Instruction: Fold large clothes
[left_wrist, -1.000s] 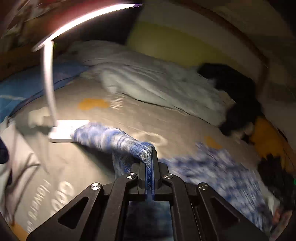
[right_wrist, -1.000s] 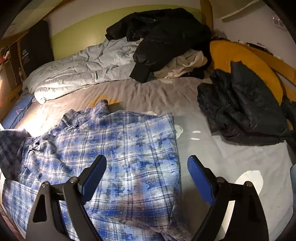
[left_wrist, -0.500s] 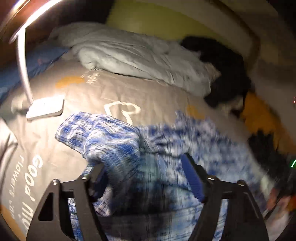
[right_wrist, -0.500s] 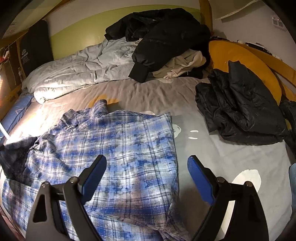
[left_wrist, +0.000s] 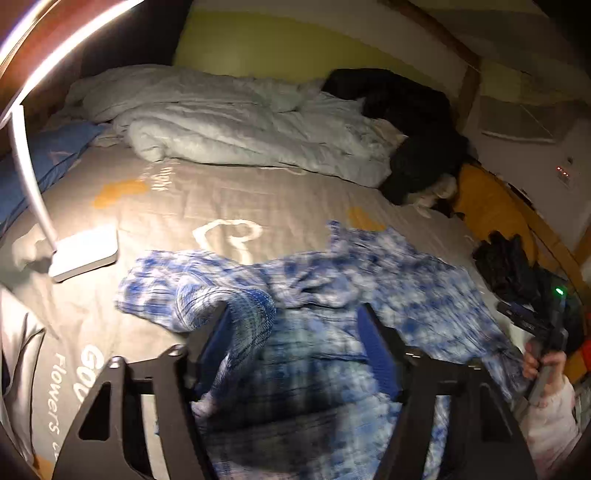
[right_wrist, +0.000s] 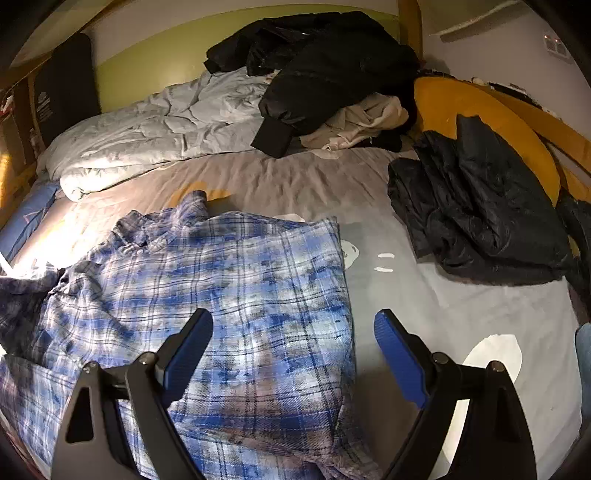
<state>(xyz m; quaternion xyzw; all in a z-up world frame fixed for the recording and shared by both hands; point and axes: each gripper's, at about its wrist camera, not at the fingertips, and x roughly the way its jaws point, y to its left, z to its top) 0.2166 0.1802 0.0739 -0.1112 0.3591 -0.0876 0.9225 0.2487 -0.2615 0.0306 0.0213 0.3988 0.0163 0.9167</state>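
A: What is the left gripper (left_wrist: 295, 332) doing?

B: Its jaws stand apart and are closing. A fold of the shirt's sleeve (left_wrist: 207, 299) humps up against the left finger, but the pads do not press on it, so nothing is grasped

A: And the right gripper (right_wrist: 293, 341)?

B: Spread wide and empty, hanging over the right edge of the blue plaid shirt (right_wrist: 221, 295). A hand (left_wrist: 543, 363) grips its handle at the right edge of the left view

A: Where does the shirt lie?

B: On the grey bedsheet (right_wrist: 461, 314), near side of the bed, body spread fairly flat with its collar toward the far end and the sleeve bunched at its left

A: What lies around it?

B: A white lamp base (left_wrist: 86, 251) just left of the sleeve, a dark jacket (right_wrist: 476, 218) well apart on the right, and along the far end a pale duvet (right_wrist: 159, 129) with a black coat (right_wrist: 332, 70) heaped on it
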